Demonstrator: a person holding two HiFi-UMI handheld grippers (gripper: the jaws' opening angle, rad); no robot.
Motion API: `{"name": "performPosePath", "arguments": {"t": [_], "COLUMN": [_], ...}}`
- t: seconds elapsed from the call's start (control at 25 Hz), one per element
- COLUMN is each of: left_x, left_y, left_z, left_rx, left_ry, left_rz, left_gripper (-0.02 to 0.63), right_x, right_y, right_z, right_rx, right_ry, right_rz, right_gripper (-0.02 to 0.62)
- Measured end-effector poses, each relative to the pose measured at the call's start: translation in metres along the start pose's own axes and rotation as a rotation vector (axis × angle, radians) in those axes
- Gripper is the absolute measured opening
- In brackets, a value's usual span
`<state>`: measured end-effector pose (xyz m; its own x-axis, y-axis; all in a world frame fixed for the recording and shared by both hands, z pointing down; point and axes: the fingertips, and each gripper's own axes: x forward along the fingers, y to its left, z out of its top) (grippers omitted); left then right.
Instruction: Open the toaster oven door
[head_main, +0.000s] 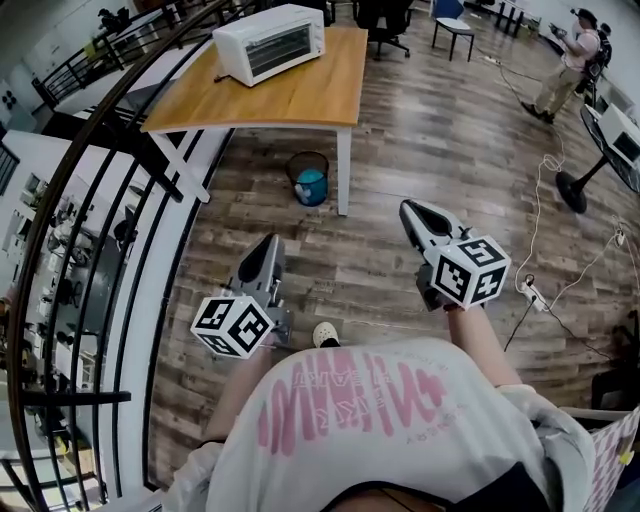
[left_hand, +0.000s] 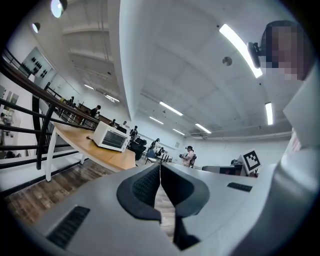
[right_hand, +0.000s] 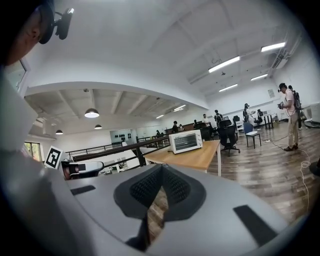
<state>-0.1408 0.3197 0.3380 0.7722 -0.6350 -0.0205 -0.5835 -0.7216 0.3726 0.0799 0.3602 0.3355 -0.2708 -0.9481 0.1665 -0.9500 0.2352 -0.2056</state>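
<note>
A white toaster oven (head_main: 270, 42) with its glass door closed stands at the far left end of a wooden table (head_main: 300, 95). It also shows in the left gripper view as the toaster oven (left_hand: 111, 136) and in the right gripper view as the toaster oven (right_hand: 185, 141). My left gripper (head_main: 268, 247) and right gripper (head_main: 412, 210) are held level over the wood floor, well short of the table. Both are shut with nothing between the pads; the left gripper (left_hand: 160, 167) and the right gripper (right_hand: 161, 170) show tips touching.
A black bin (head_main: 309, 177) with a blue liner sits under the table's near edge. A dark curved railing (head_main: 110, 180) runs along the left. A person (head_main: 565, 68) stands at the far right beside a floor fan (head_main: 590, 178), cables and a power strip (head_main: 532, 292). Office chairs (head_main: 385, 22) stand behind the table.
</note>
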Motion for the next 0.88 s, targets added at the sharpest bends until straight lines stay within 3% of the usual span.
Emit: {"name": "performPosePath", "arguments": {"t": [0.48,0.88], "left_x": [0.040,0.048], "left_y": [0.067,0.127], "left_z": [0.066,0.077], "left_rx": [0.035,0.027], "left_ry": [-0.039,-0.032], "left_rz": [-0.012,0.039], "left_gripper": [0.021,0.021], "right_x": [0.091,0.163], "right_y": [0.008,0.014], "right_z": [0.045,0.042], "right_rx": [0.015,0.075], "right_ry": [-0.035,-0.018], "right_rz": [0.028,0.076], "right_gripper": [0.008,0.008]}}
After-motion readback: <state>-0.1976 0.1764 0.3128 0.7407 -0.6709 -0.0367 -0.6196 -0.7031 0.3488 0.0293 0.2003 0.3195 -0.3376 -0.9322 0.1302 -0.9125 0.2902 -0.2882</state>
